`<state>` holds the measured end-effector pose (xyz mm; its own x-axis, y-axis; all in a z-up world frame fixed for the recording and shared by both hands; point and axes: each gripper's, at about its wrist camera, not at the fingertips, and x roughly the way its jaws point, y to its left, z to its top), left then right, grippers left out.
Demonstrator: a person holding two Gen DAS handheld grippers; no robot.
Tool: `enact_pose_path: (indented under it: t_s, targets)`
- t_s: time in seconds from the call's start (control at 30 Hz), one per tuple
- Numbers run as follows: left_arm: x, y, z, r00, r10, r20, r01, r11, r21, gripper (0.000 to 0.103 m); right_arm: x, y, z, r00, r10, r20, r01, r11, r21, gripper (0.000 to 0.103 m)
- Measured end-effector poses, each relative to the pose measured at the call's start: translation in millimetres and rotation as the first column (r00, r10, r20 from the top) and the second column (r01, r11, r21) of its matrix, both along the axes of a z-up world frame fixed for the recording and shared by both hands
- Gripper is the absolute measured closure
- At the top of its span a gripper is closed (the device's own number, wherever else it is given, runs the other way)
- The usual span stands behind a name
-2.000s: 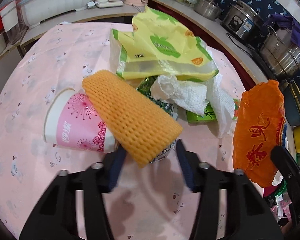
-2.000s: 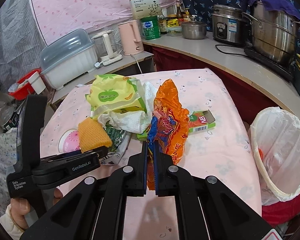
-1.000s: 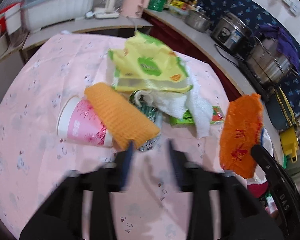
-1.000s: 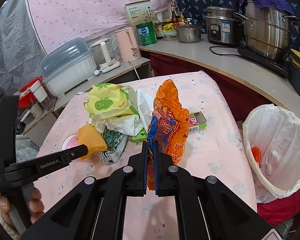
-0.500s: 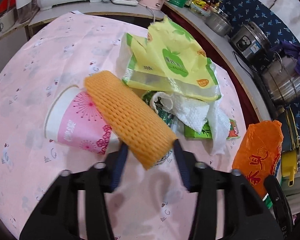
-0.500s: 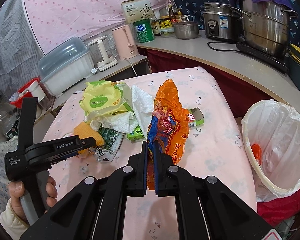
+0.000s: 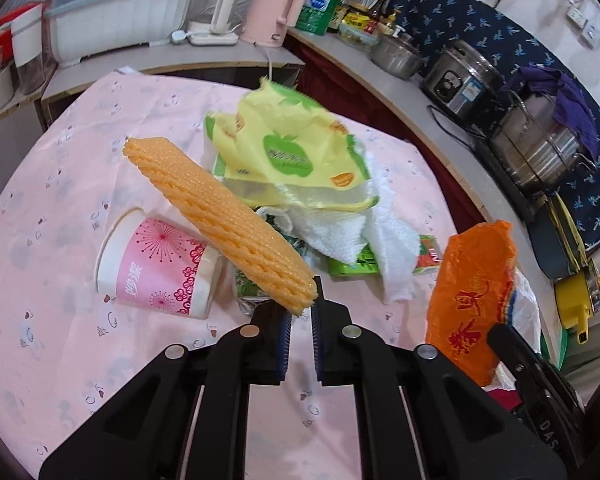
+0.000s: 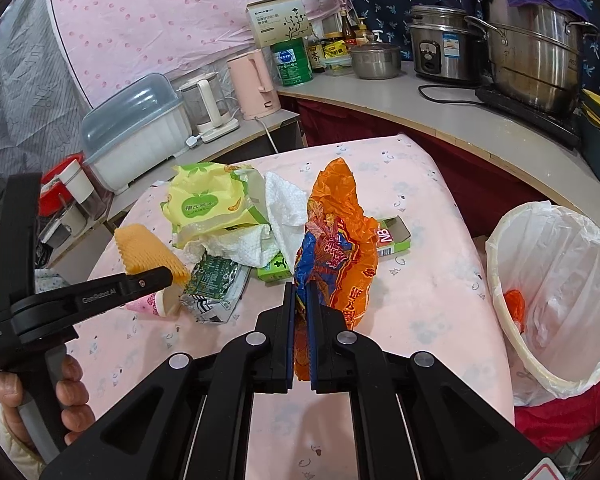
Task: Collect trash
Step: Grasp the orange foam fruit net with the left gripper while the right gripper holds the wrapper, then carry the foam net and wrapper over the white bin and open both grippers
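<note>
Left gripper: we see it pinching the near end of the orange foam net, which angles up toward 10 o'clock above the pink paper cup.
Trash pile: yellow wrapper and white paper towel at 12 o'clock on the pink tablecloth.
Right gripper: we note it clamped on the orange snack bag.
Bin: white-lined, at 3 o'clock.

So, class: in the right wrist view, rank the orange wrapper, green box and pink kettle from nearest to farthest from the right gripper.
1. orange wrapper, clamped in the right gripper.
2. green box, on the table just beyond, slightly right.
3. pink kettle, far counter, left of centre.
</note>
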<state>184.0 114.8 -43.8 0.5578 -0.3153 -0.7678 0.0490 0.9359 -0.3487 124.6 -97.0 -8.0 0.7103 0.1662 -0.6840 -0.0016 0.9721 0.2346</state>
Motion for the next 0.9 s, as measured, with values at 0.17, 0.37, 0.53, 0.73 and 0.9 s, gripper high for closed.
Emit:
enact_pose_path:
  t_s: [0.17, 0.37, 0.53, 0.73, 0.9]
  targets:
    - [-8, -17, 22, 0.998, -0.046, 0.048, 0.046, 0.999, 0.003, 0.095, -8, -8, 10, 1.000, -0.016, 0.026, 0.016, 1.000, 0.005, 0.098]
    - [-19, -54, 40, 0.988, -0.126, 0.088, 0.124, 0.992, 0.029, 0.095, -21, -25, 20, 0.997, -0.049, 0.057, 0.048, 0.999, 0.012, 0.098]
    - [-26, -87, 45, 0.976, -0.191, 0.100, 0.187, 0.981, 0.047, 0.095, -35, -47, 26, 0.993, -0.093, 0.074, 0.092, 0.996, 0.018, 0.098]
    - [-35, -135, 46, 0.952, -0.286, 0.105, 0.279, 0.957, 0.078, 0.095, -52, -84, 28, 0.982, -0.169, 0.086, 0.167, 0.986, 0.031, 0.098]
    - [-44, -180, 40, 0.924, -0.372, 0.091, 0.363, 0.926, 0.107, 0.094, -68, -121, 25, 0.963, -0.253, 0.087, 0.250, 0.967, 0.048, 0.098]
